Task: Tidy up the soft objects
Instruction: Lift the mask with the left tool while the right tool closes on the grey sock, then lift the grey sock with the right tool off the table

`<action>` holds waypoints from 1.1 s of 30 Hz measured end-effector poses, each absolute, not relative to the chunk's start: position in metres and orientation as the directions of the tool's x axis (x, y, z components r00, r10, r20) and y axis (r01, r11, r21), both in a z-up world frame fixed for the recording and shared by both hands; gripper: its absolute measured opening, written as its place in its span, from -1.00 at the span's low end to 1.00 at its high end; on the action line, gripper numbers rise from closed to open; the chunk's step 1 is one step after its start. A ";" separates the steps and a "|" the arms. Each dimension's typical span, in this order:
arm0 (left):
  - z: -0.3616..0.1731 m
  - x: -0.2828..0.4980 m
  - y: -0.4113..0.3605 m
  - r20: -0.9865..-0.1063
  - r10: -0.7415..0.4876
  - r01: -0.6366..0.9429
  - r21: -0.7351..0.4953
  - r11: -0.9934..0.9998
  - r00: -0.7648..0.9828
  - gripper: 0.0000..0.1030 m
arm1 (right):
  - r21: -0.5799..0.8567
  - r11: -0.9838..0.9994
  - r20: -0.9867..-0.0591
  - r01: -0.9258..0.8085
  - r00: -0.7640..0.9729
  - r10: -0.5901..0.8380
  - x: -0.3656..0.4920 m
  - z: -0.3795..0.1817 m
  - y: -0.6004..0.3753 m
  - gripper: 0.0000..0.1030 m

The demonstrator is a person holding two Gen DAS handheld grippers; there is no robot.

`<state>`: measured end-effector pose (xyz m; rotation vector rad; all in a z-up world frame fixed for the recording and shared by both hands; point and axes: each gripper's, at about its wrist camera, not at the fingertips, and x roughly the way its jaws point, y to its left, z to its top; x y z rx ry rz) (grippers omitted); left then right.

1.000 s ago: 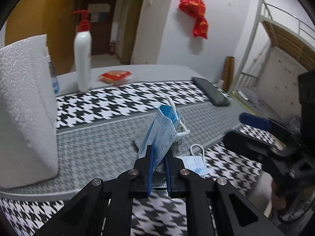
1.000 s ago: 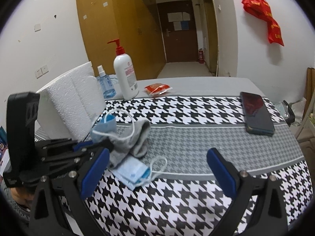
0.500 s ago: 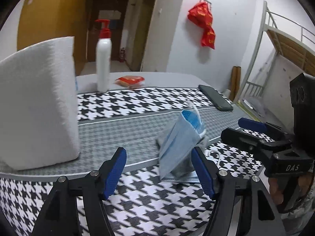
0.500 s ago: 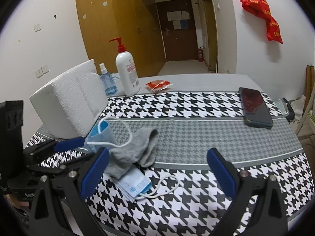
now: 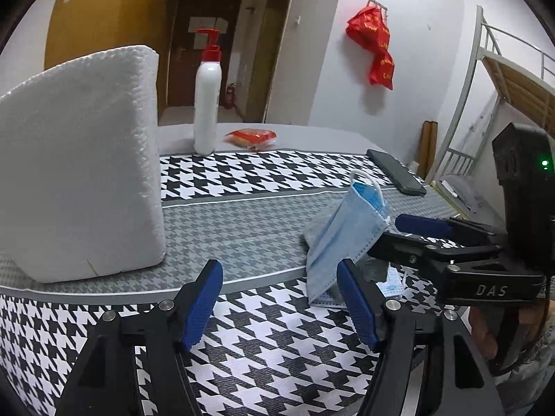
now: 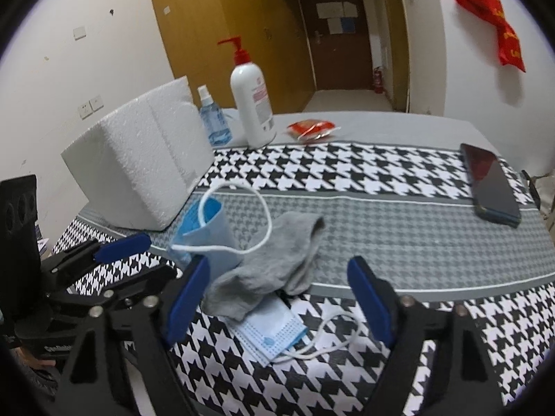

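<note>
While your left gripper [image 5: 279, 298] stands spread and empty, left of the gray sock [image 6: 267, 270], the upright blue mask [image 5: 341, 235] leans against that sock, touching nothing else that would steady it. Over the sock your right gripper [image 6: 277, 298] is closing, pads not yet pressing it. Beneath the sock's near edge lies a second mask [image 6: 274, 332]. Close too low and you may snag its ear loop [image 6: 333, 332], or the sock's shift may topple the upright mask.

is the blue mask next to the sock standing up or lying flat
Standing up: the blue mask rises on edge beside the grey sock, its ear loop arching above it.
</note>
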<state>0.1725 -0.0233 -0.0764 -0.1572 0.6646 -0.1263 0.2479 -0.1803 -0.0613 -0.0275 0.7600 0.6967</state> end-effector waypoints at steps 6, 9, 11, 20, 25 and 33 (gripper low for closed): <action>-0.076 0.171 -0.026 -0.601 -0.163 0.070 -0.175 0.982 0.783 0.35 | 0.232 0.769 -0.660 -0.595 0.485 0.574 0.251 -0.066 -0.176 0.36; -0.076 0.171 -0.029 -0.599 -0.160 0.074 -0.166 0.983 0.784 0.35 | 0.235 0.762 -0.674 -0.604 0.464 0.575 0.252 -0.068 -0.172 0.07; -0.075 0.171 -0.032 -0.600 -0.159 0.076 -0.161 0.984 0.784 0.35 | 0.240 0.757 -0.678 -0.607 0.454 0.579 0.253 -0.068 -0.170 -0.12; -0.077 0.183 -0.051 -0.621 -0.168 0.122 -0.117 0.986 0.766 0.35 | 0.229 0.766 -0.676 -0.601 0.468 0.569 0.250 -0.065 -0.171 -0.68; -0.085 0.196 -0.063 -0.662 -0.178 0.155 -0.093 0.983 0.728 0.35 | 0.222 0.773 -0.677 -0.594 0.477 0.561 0.247 -0.063 -0.176 -0.68; -0.082 0.204 -0.072 -0.668 -0.182 0.169 -0.084 0.982 0.722 0.19 | 0.232 0.780 -0.673 -0.580 0.483 0.560 0.244 -0.064 -0.180 -0.68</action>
